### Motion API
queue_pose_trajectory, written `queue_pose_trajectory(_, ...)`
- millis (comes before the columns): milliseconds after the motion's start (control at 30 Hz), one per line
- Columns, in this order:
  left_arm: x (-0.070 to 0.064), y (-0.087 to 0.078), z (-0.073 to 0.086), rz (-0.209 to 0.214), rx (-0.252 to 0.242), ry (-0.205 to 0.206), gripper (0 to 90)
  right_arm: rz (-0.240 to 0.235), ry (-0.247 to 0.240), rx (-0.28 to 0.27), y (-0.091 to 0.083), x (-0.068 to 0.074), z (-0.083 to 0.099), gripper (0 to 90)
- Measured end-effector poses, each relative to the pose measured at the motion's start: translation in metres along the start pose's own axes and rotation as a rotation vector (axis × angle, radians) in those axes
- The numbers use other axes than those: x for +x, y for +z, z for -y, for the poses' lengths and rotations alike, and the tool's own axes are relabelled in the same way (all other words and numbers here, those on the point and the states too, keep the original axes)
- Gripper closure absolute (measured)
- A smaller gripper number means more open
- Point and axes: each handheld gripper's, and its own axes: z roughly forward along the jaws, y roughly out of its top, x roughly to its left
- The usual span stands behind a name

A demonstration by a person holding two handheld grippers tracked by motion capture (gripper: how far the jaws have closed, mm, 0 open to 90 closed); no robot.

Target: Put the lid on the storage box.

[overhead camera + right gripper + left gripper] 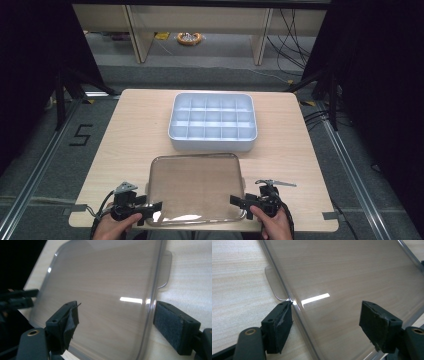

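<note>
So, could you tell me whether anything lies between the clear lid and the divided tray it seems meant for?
Nothing visible does. Bare table separates the lid from the tray just beyond it, and the tray's compartments look empty. Both grippers, left and right, sit open at the lid's near corners.

Overhead light on my pale wooden table (130,140) is even, surroundings nearly black. The clear smoky plastic lid (196,187) throws glare: a bright white streak in my left gripper view (315,299), another in the right (131,300). High view soft, slightly grainy. Black jaw pads close up look sharp.
</note>
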Motion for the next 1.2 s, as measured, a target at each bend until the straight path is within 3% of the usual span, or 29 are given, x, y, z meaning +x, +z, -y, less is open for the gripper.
queue_pose_trajectory(33, 0.0, 0.0, 0.0, -0.002, 0.004, 0.011, 25.5, -0.007, 0.044, 0.009, -0.002, 0.0, 0.001, 22.0)
queue_pose_trajectory(67, 0.0, 0.001, -0.001, -0.005, 0.005, 0.017, 26.1, -0.017, 0.033, -0.015, -0.001, -0.003, 0.001, 22.6)
queue_pose_trajectory(133, 0.0, 0.001, -0.001, -0.008, 0.0, 0.018, 28.2, -0.032, 0.137, 0.006, -0.006, -0.001, 0.002, 25.2)
queue_pose_trajectory(200, -0.003, 0.003, 0.0, -0.007, 0.004, 0.052, 30.7, -0.034, 0.101, -0.02, -0.005, -0.008, 0.004, 34.8)
queue_pose_trajectory(233, -0.005, 0.003, 0.0, -0.008, 0.008, 0.055, 31.5, -0.049, 0.116, -0.016, -0.004, -0.007, 0.005, 38.1)
queue_pose_trajectory(267, -0.006, 0.003, 0.0, -0.014, 0.01, 0.071, 31.4, -0.068, 0.101, -0.026, -0.002, -0.008, 0.006, 42.7)
queue_pose_trajectory(333, -0.006, 0.003, 0.001, -0.022, 0.015, 0.099, 31.2, -0.02, 0.068, -0.013, -0.006, 0.002, 0.005, 48.0)
queue_pose_trajectory(367, -0.007, 0.003, 0.001, -0.019, 0.007, 0.09, 31.2, -0.012, -0.009, -0.024, -0.006, 0.001, 0.004, 52.8)
queue_pose_trajectory(467, -0.005, 0.003, 0.001, -0.017, 0.009, 0.094, 30.9, -0.031, -0.081, -0.029, -0.013, 0.003, 0.004, 54.4)
queue_pose_trajectory(533, -0.005, 0.003, 0.001, -0.015, 0.012, 0.096, 30.1, -0.06, -0.104, -0.026, -0.017, 0.003, 0.006, 56.1)
queue_pose_trajectory(567, -0.004, 0.002, 0.001, -0.011, 0.017, 0.1, 29.3, -0.081, -0.074, -0.008, -0.02, 0.006, 0.007, 56.6)
queue_pose_trajectory(633, -0.004, 0.003, 0.001, -0.001, 0.013, 0.087, 27.6, -0.098, -0.124, -0.009, -0.024, 0.006, 0.008, 57.3)
queue_pose_trajectory(700, -0.004, 0.003, 0.001, 0.001, 0.011, 0.085, 26.2, -0.098, -0.123, -0.011, -0.025, 0.008, 0.008, 57.6)
queue_pose_trajectory(733, -0.004, 0.003, 0.001, -0.004, 0.018, 0.098, 26.3, -0.107, -0.197, -0.033, -0.027, 0.007, 0.006, 58.0)
queue_pose_trajectory(867, -0.002, 0.002, 0.0, -0.001, 0.021, 0.085, 22.7, -0.129, -0.257, -0.039, -0.03, 0.012, 0.006, 59.4)
queue_pose_trajectory(967, 0.0, 0.001, 0.0, 0.009, 0.017, 0.053, 22.7, -0.136, -0.275, -0.046, -0.033, 0.014, 0.006, 60.0)
queue_pose_trajectory(1000, 0.001, 0.001, 0.0, 0.018, 0.014, 0.051, 22.7, -0.145, -0.239, -0.03, -0.035, 0.018, 0.007, 60.2)
queue_pose_trajectory(1033, 0.002, 0.001, -0.001, 0.023, 0.01, 0.037, 22.7, -0.146, -0.288, -0.051, -0.035, 0.016, 0.006, 60.4)
queue_pose_trajectory(1133, 0.003, 0.0, -0.002, 0.012, 0.02, 0.022, 22.9, -0.157, -0.297, -0.046, -0.034, 0.016, 0.006, 60.9)
queue_pose_trajectory(1200, 0.004, -0.001, -0.003, 0.016, 0.031, 0.023, 21.6, -0.181, -0.259, -0.013, -0.034, 0.018, 0.008, 61.7)
